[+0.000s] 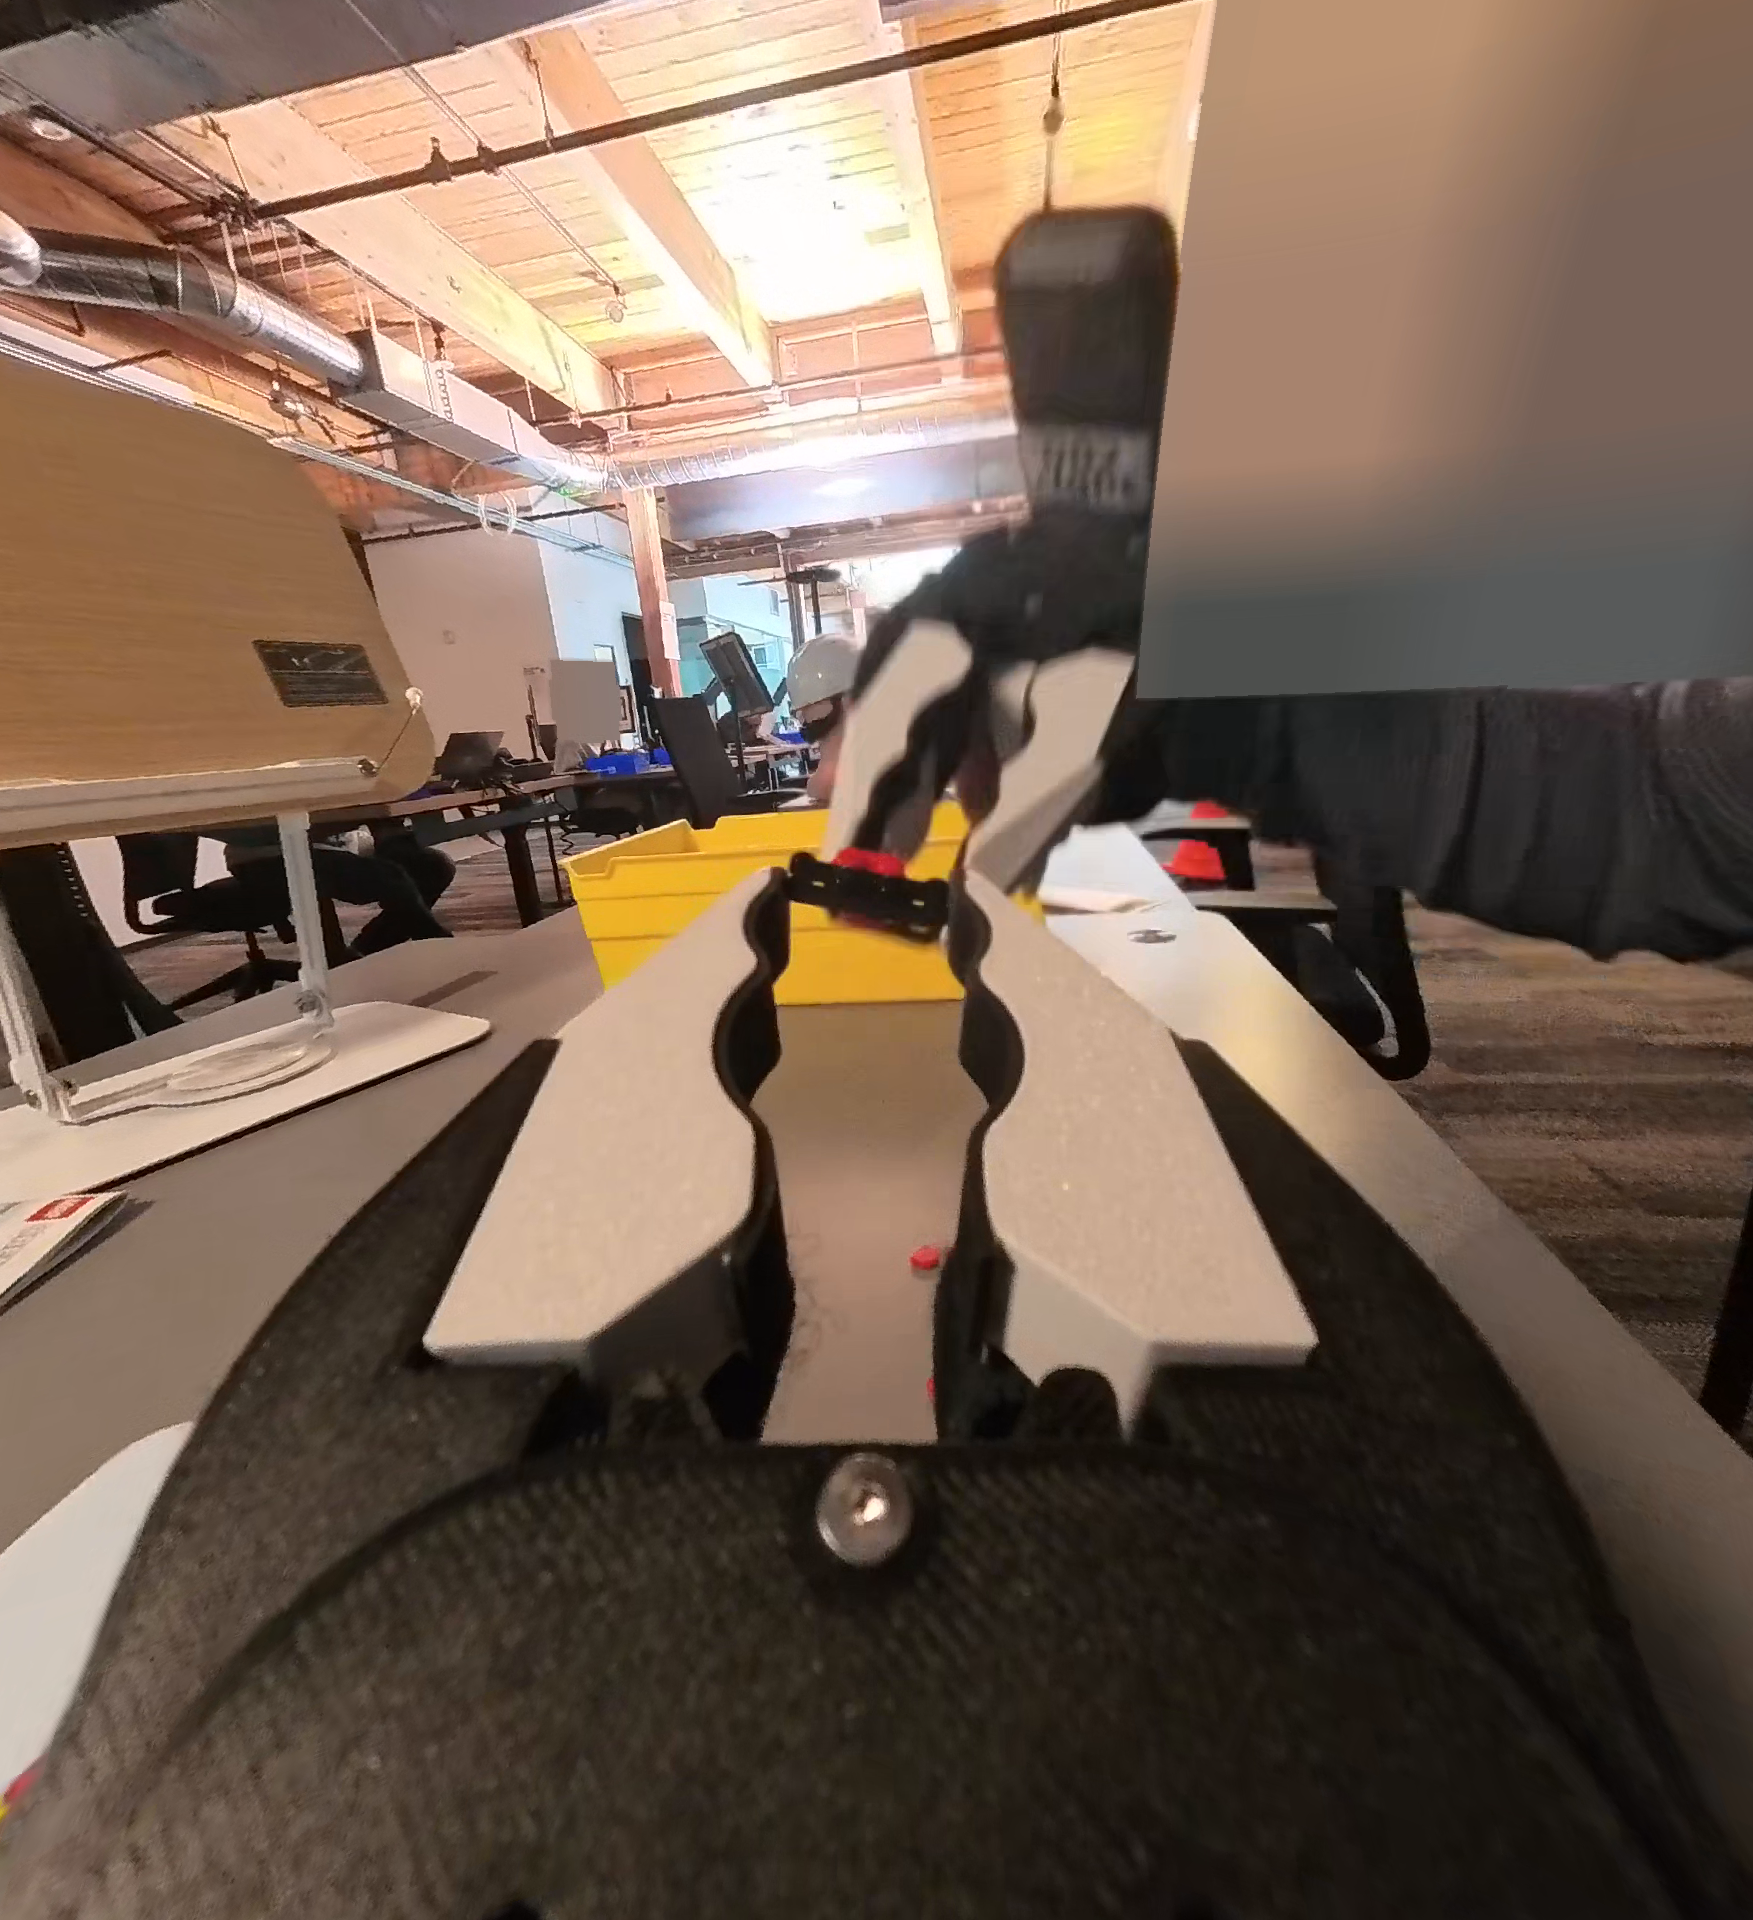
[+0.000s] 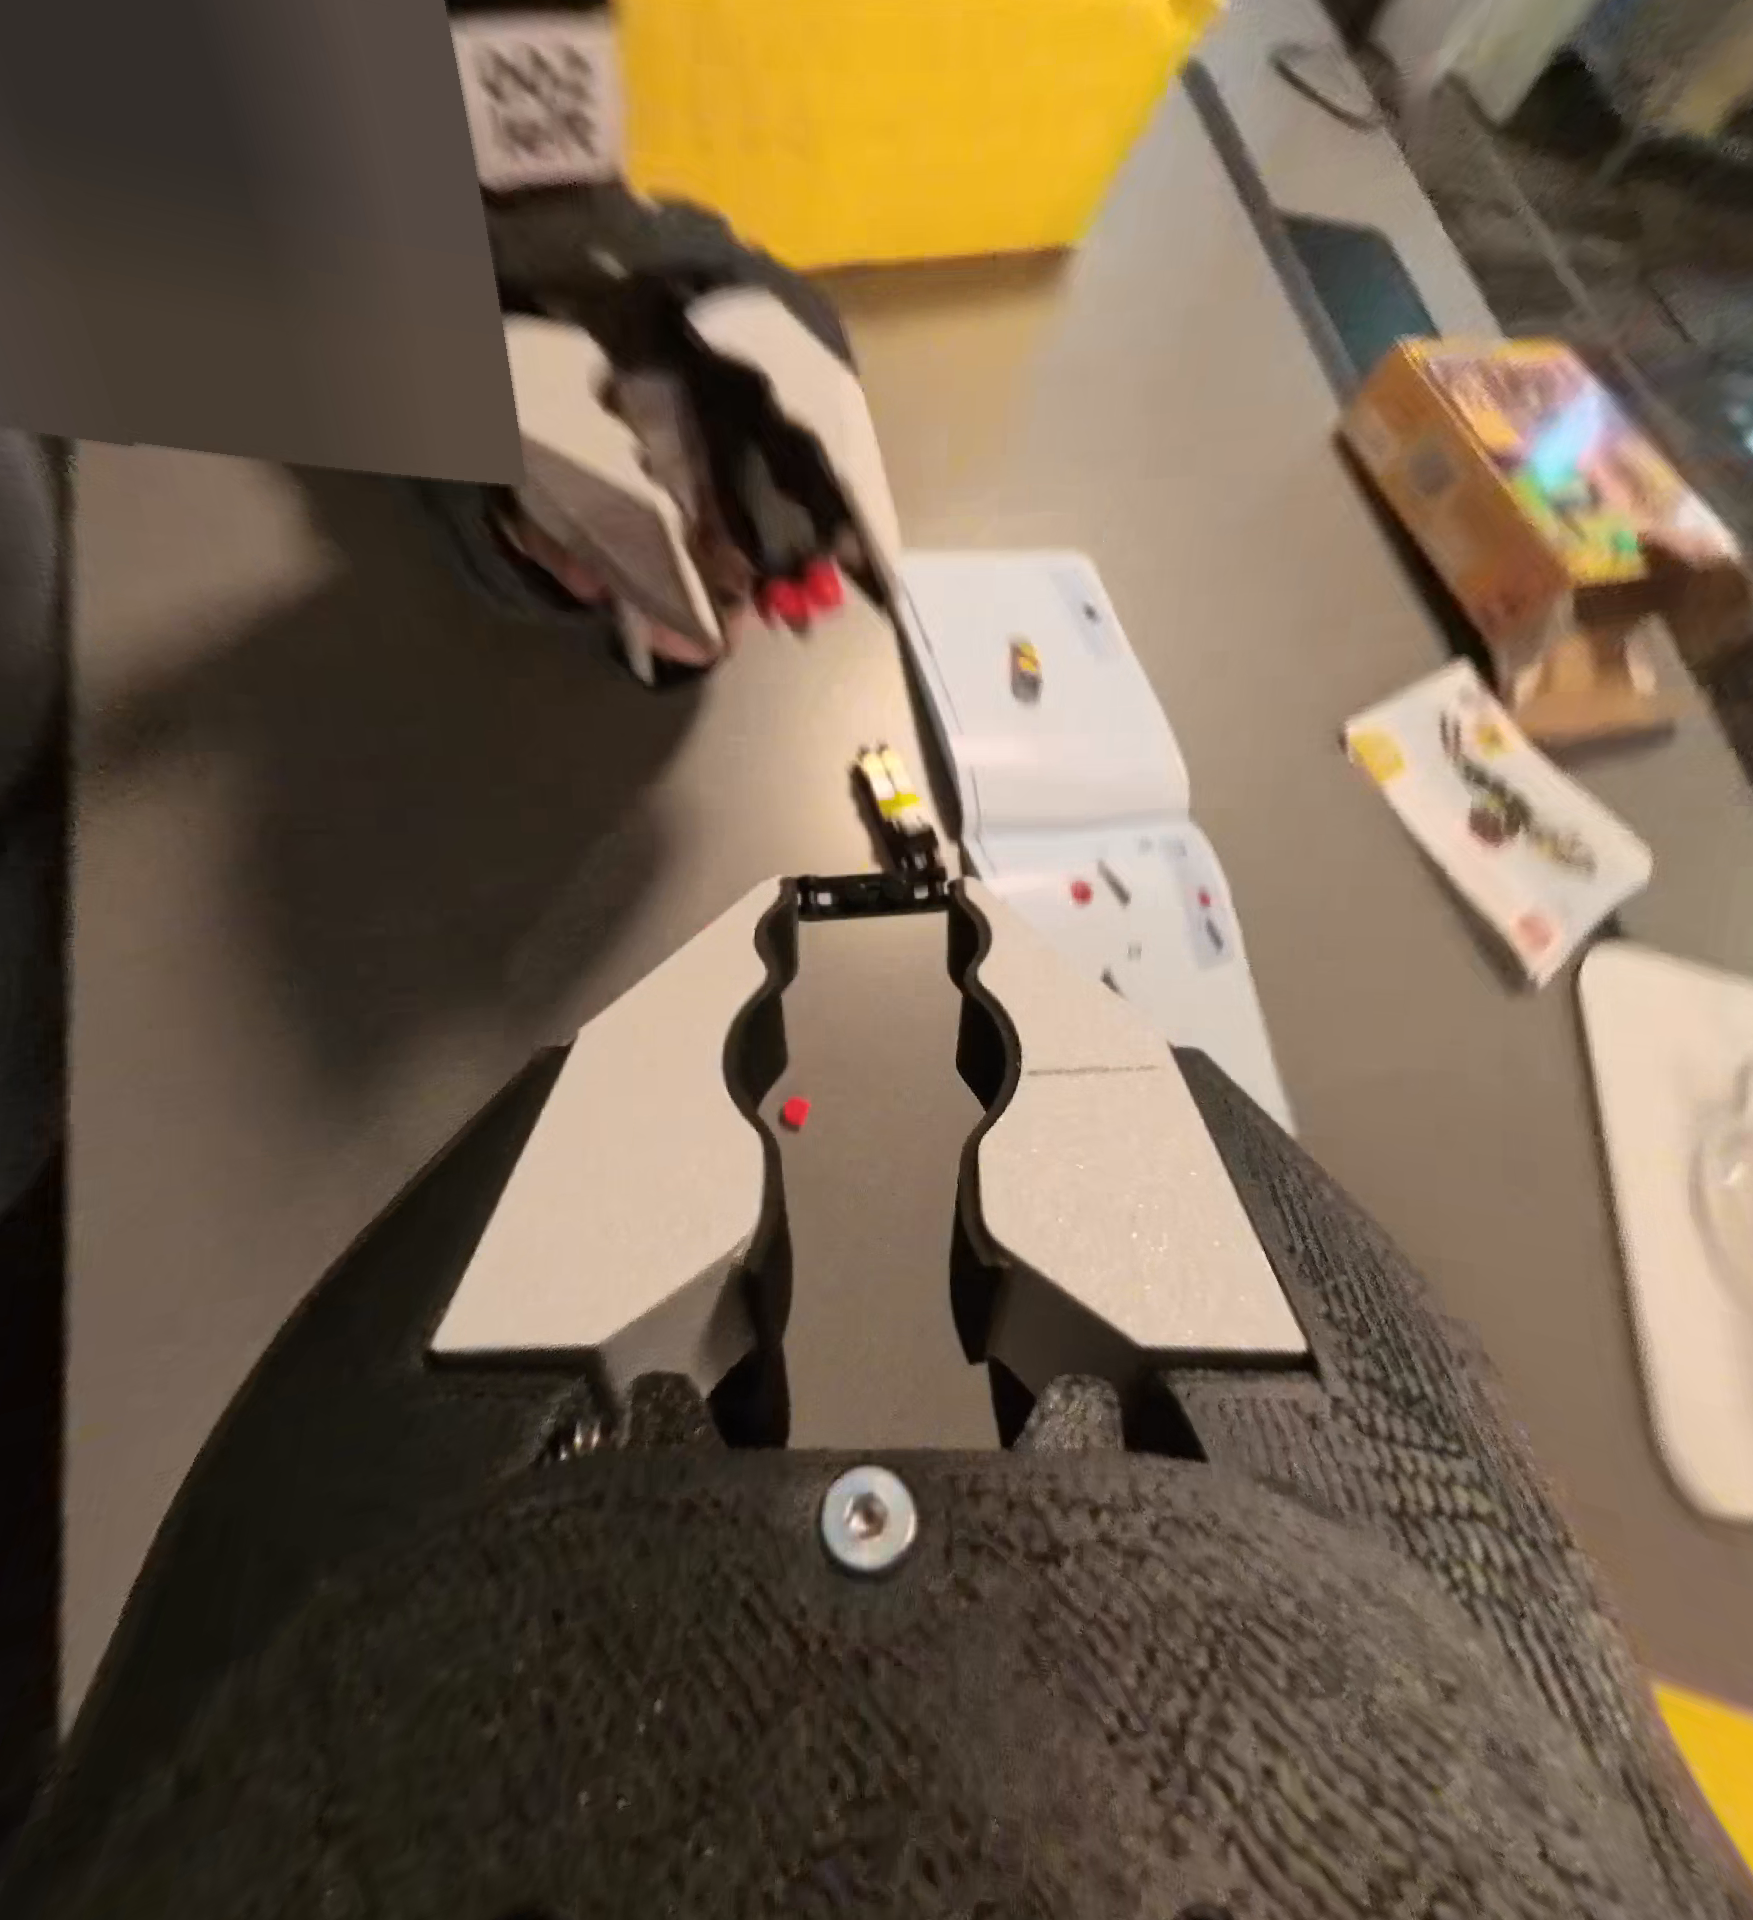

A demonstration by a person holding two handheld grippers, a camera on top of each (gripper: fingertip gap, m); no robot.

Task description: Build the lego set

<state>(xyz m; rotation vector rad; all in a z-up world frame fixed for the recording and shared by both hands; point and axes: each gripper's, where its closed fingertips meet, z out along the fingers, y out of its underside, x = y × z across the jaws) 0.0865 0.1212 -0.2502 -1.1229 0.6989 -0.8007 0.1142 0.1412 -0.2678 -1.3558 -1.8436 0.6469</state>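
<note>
Right wrist view, near to far: right gripper [image 2: 870,889] is narrowed onto a black frame piece [image 2: 851,896], pinched by its ends at the very fingertips. A loose red stud [image 2: 796,1112] is seen on the worktop [image 2: 1215,416] below the jaws. Just past the tips a small yellow-white sub-assembly [image 2: 893,800] lies beside an open instruction booklet [image 2: 1048,727], mid-worktop. Further out, left gripper [image 2: 789,592] is clamped on a black-and-red part [image 2: 799,601]. A lego box [image 2: 1537,488] is placed toward the right edge and a yellow bin [image 2: 882,114] at the far end. Risks, as judged: both parts are held only at the tips, so any skew when they are pressed together could pop one out of its grip. Both frames are motion-blurred, so alignment is likely poor right now. The stud could be swept off the near edge by a low pass. View differences: sub-assembly, open booklet and box are shown only in the right wrist view. Only the left wrist view shows red sitting on top of the black bar, and a wooden stand [image 1: 124,582] near the left edge. The right gripper's load is hidden there behind the left fingertips.
</note>
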